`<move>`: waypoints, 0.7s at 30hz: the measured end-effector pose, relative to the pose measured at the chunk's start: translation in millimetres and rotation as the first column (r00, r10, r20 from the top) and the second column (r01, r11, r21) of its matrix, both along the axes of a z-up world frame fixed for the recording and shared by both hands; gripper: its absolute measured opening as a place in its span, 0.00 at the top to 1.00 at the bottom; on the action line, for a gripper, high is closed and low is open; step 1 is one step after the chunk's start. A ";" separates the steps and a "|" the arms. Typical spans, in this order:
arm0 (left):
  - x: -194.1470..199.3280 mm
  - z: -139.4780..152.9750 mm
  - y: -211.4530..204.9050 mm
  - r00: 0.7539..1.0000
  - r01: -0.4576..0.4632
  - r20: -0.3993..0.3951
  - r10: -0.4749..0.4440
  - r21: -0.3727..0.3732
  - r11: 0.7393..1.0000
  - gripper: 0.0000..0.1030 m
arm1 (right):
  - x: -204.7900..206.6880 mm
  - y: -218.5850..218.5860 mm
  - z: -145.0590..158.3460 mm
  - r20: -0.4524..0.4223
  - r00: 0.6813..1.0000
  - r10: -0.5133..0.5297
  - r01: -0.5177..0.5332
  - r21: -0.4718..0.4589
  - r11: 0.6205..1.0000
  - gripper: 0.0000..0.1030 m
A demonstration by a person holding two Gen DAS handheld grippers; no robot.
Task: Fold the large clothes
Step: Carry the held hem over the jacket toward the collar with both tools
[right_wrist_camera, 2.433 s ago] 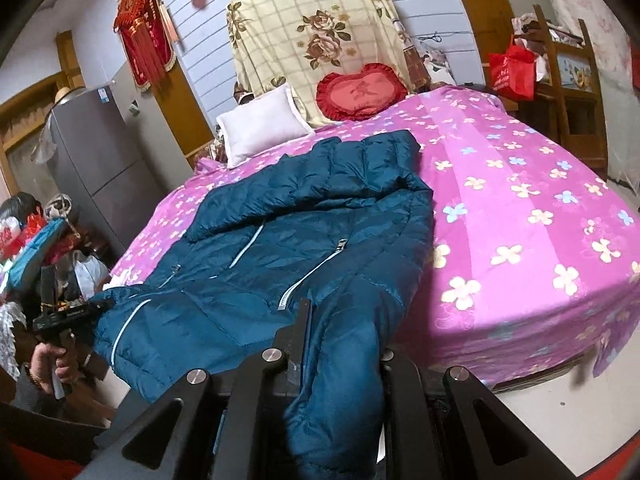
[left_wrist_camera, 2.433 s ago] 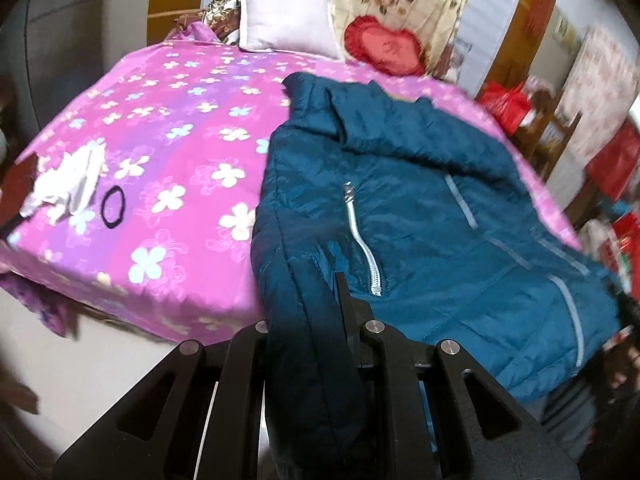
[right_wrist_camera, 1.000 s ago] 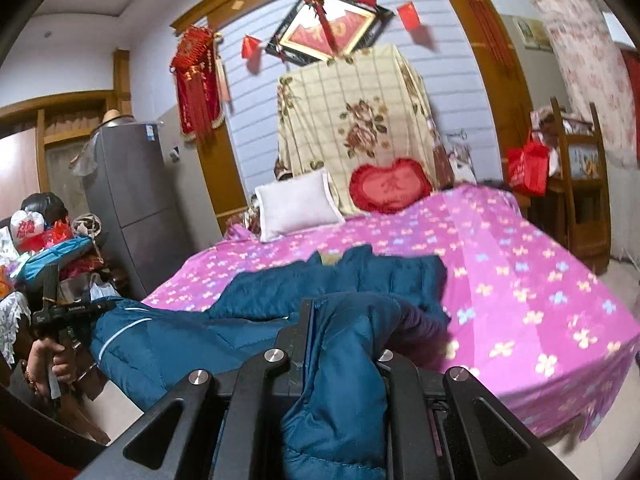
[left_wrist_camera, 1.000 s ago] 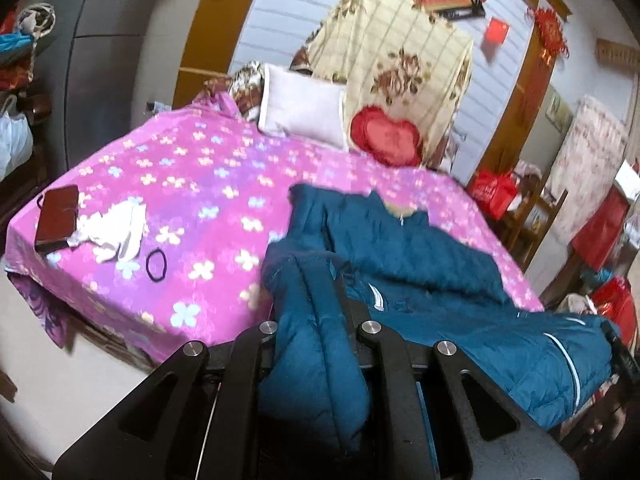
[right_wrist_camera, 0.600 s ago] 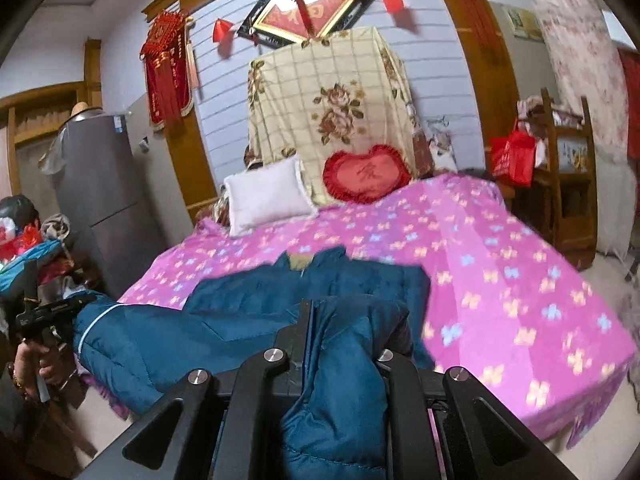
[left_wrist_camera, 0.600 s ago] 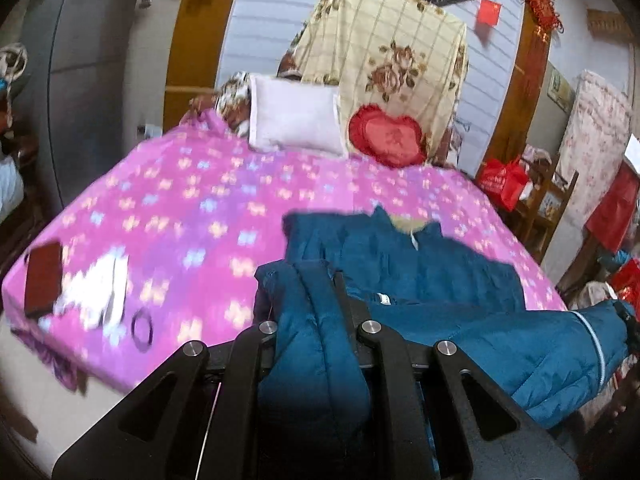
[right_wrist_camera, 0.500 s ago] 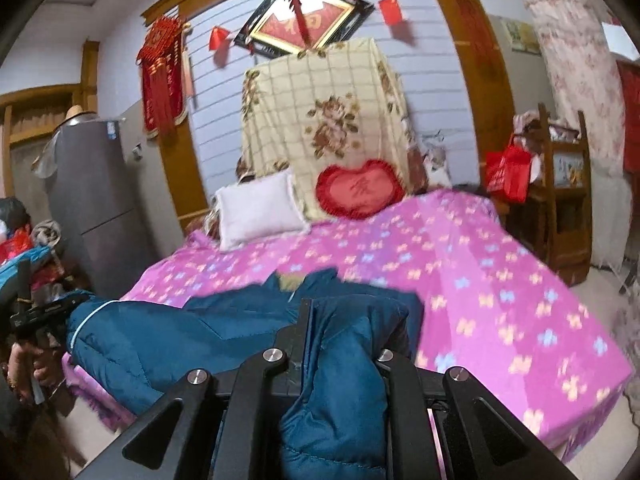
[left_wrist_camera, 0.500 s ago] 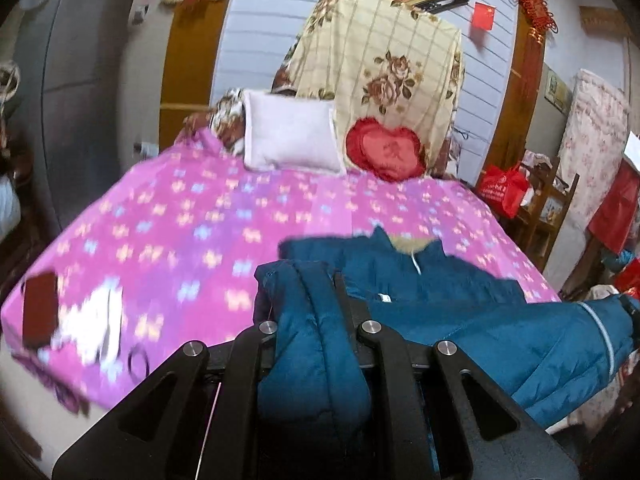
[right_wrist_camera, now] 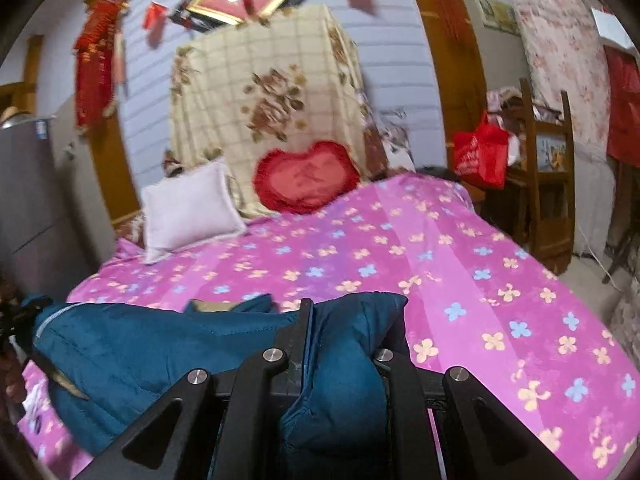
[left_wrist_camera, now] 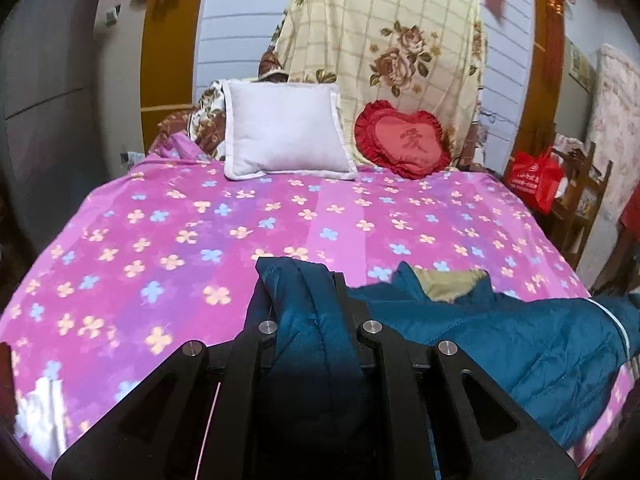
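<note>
Jacket across the near edge of the bed, pillows at the far end

The teal quilted puffer jacket (left_wrist_camera: 500, 344) lies on the pink flowered bedspread (left_wrist_camera: 240, 232) near its front edge; behind it, at the head, the white square pillow (left_wrist_camera: 284, 136) sits left of the red heart-shaped cushion (left_wrist_camera: 404, 140).

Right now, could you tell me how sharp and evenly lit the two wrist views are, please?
Left wrist view: pillow fairly crisp, bedsheet flowers softly smeared, jacket dark in shadow near the lens. Right wrist view: blurrier throughout, wall hangings streaked, fisheye bending the doorframe.
</note>
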State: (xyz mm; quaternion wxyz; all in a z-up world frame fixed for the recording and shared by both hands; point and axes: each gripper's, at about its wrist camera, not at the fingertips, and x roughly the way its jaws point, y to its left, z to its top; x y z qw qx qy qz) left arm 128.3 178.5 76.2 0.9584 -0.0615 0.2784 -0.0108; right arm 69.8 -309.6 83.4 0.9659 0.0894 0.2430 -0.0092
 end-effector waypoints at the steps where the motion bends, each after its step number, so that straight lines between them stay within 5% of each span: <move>1: 11.5 -3.5 -3.5 1.000 -0.002 -0.005 0.002 0.005 1.000 0.90 | 10.9 -1.7 -5.6 -0.013 1.000 -0.012 0.012 0.008 1.000 0.89; 6: 64.8 -51.0 -16.0 0.995 -0.031 -0.091 0.037 0.060 0.998 0.89 | 59.0 -5.3 -44.3 -0.039 0.998 -0.046 0.047 0.030 0.998 0.89; 13: 87.8 -108.0 -28.9 0.987 -0.038 -0.155 0.052 0.092 0.995 0.87 | 94.6 -8.8 -96.9 -0.151 0.988 -0.007 0.017 0.065 0.998 0.89; 21: 109.6 -119.4 -18.7 0.965 -0.003 -0.264 -0.006 -0.032 0.999 0.81 | 102.8 -29.0 -116.5 -0.213 0.976 0.051 0.004 0.248 0.969 0.82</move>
